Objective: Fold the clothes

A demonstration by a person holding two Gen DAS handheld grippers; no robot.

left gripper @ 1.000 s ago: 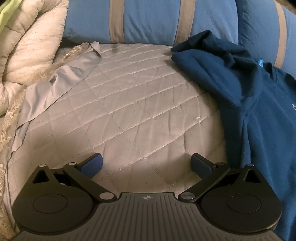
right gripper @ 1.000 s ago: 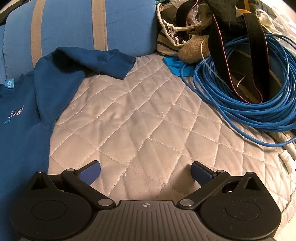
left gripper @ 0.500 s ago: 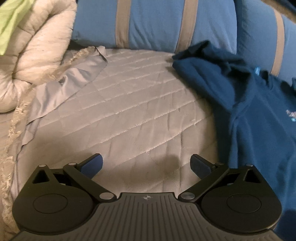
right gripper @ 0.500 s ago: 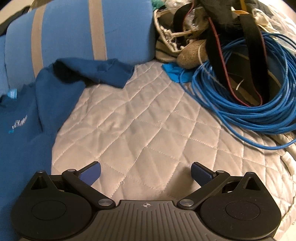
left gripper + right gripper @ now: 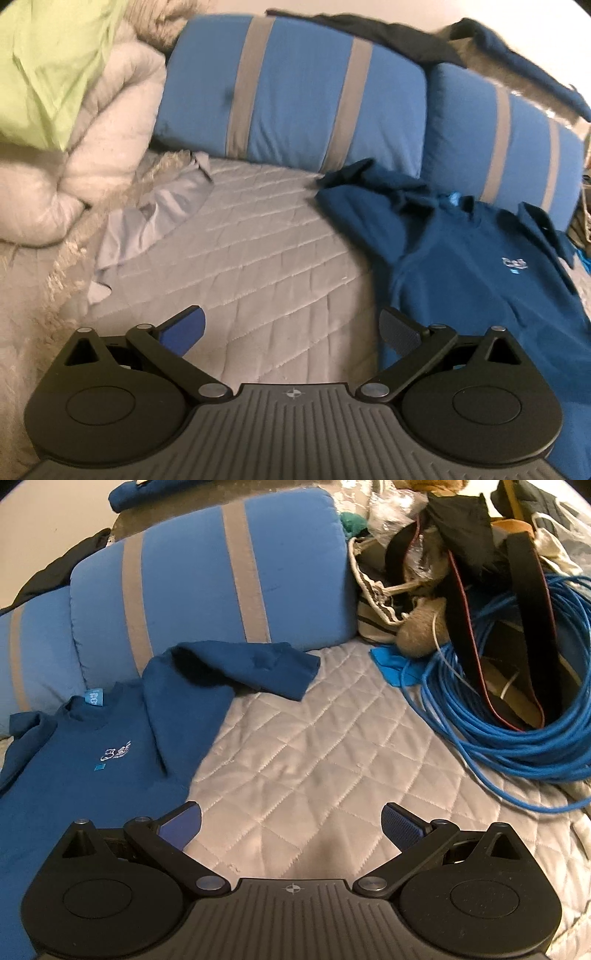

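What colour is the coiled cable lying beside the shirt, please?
Bright blue coiled cable; clearest in the right wrist view.

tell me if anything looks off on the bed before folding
The dark blue T-shirt lies face up but not flat: one short sleeve is flung out crooked across the grey quilted bedspread. A coil of blue cable sits tangled with black straps close beside the folding space.

We see the right gripper [image 5: 291, 821] spread wide and empty above the quilted bedspread [image 5: 332, 753]. The dark blue shirt [image 5: 110, 746] lies flat at left, and a coiled blue cable [image 5: 509, 738] sits at right.
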